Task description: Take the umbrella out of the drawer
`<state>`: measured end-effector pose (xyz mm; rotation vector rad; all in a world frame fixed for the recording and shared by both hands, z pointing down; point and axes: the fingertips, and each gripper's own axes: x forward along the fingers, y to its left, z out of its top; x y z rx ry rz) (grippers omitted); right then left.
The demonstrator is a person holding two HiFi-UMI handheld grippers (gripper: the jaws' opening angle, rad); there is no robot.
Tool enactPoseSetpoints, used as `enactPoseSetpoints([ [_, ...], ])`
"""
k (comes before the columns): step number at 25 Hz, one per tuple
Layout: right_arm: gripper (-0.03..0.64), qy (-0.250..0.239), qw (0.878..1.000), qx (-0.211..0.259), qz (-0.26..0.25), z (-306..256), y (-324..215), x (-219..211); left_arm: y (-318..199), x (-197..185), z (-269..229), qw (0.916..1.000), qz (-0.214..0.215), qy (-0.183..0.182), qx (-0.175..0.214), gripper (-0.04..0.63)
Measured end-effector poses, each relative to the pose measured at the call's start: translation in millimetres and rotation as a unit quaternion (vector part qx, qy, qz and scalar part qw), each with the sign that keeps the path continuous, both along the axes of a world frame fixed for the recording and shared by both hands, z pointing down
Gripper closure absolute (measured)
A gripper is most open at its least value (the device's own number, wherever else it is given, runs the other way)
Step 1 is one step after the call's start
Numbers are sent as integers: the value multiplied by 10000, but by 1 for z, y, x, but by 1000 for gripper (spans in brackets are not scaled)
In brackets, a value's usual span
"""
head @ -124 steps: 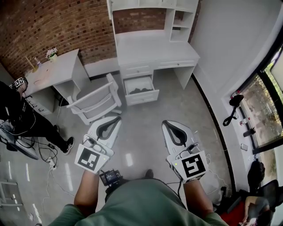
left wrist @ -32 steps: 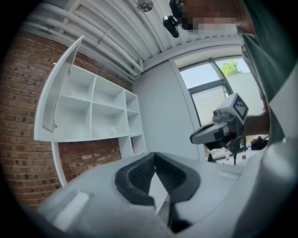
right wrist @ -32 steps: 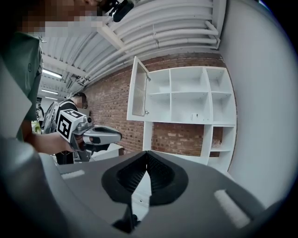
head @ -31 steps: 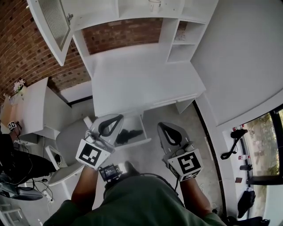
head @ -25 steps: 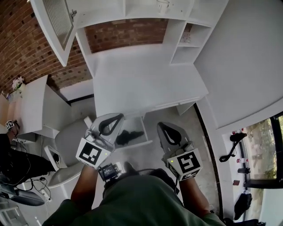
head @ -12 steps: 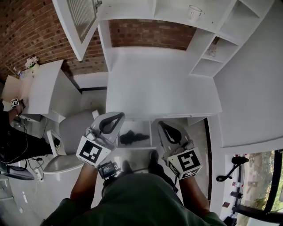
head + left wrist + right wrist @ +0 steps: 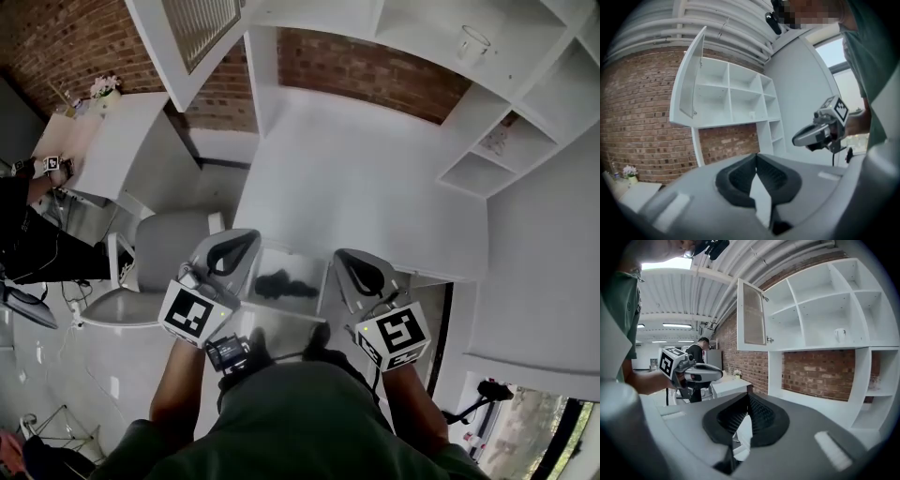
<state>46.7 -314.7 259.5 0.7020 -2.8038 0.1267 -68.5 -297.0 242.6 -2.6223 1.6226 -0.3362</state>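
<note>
A white desk (image 7: 356, 187) backs onto a brick wall (image 7: 375, 75); in its open drawer (image 7: 305, 270) lies a dark folded umbrella (image 7: 279, 283). The left tongs (image 7: 246, 236) and right tongs (image 7: 343, 256) hover above, both closed and empty. The umbrella looks light, soft cloth over a stiff core, probably best pinched across its middle.

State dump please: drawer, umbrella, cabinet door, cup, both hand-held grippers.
drawer: open, pulled out from under the desk
umbrella: lying inside the drawer, not gripped
cabinet door: swung open
cup: upright on an upper shelf
left hand-held gripper: shut, nothing between the jaws
right hand-held gripper: shut, nothing between the jaws
</note>
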Motion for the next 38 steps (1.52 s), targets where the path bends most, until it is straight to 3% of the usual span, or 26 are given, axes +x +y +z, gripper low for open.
enactPoseSetpoints([
  [5, 609, 72, 9986, -137, -511, 18, -11, -10, -4, -4, 23, 9990, -371, -129, -233, 592],
  [10, 609, 232, 9953, -271, -905, 46, -11, -23, -1, -13, 49, 9972, -484, -388, -426, 592],
  [24, 609, 600, 9888, -751, -1142, 159, 1, -53, 9, -24, 171, 9890, -108, -391, -1421, 591],
  [32, 603, 1015, 9814, -1160, -1146, 250, -1, -57, 1, -12, 263, 9762, 376, -411, -2095, 575],
  [38, 594, 1420, 9719, -1363, -1292, 322, 0, -61, 1, -7, 341, 9586, 761, -558, -2688, 560],
])
